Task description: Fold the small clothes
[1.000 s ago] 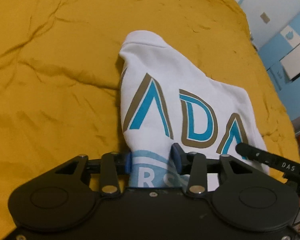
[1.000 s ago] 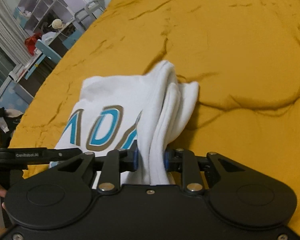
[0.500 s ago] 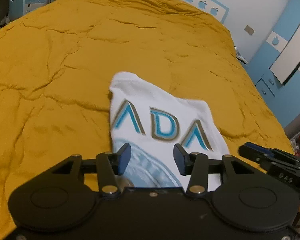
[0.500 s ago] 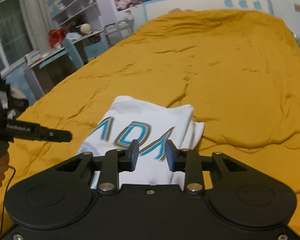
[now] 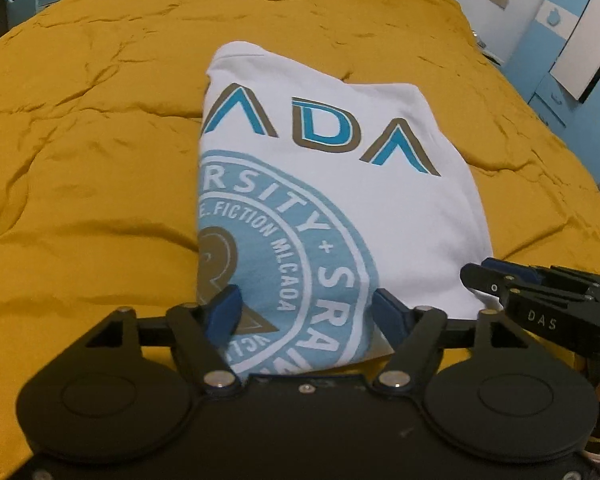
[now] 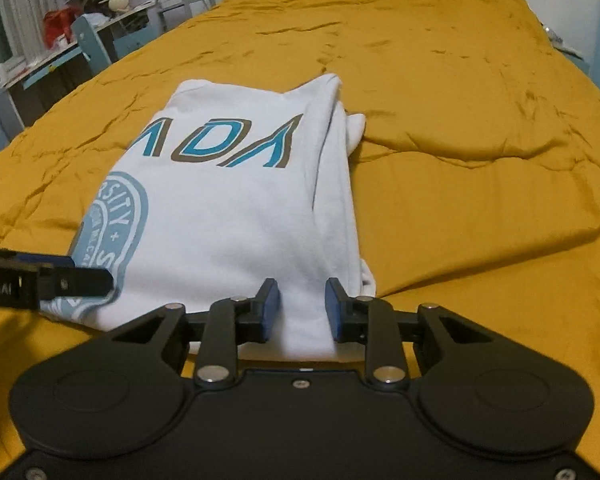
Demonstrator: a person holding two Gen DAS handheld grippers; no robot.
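Observation:
A folded white T-shirt (image 5: 340,208) with blue "ADA" lettering and a round light-blue emblem lies flat on the mustard bedspread (image 5: 80,160). My left gripper (image 5: 306,312) hovers over the shirt's near edge, above the emblem. Its jaws are wide and still opening, and the pads touch no cloth. In the right wrist view my right gripper (image 6: 302,306) sits at the near right part of the shirt (image 6: 236,216). Its jaws are narrowly apart and closing slightly. Smooth cloth lies between them and is not visibly pinched. Each gripper also shows at the edge of the other's view: the right gripper (image 5: 484,272) and the left gripper (image 6: 92,276).
The bedspread (image 6: 480,160) stretches wide and wrinkled around the shirt. A desk and shelves with clutter (image 6: 60,40) stand beyond the bed's left side. Blue and white cabinets (image 5: 560,60) stand by the wall at the right.
Both grippers have let go of the shirt ends they pinched and drawn back. The shirt now lies flat with its emblem showing. The left jaws have spread much wider.

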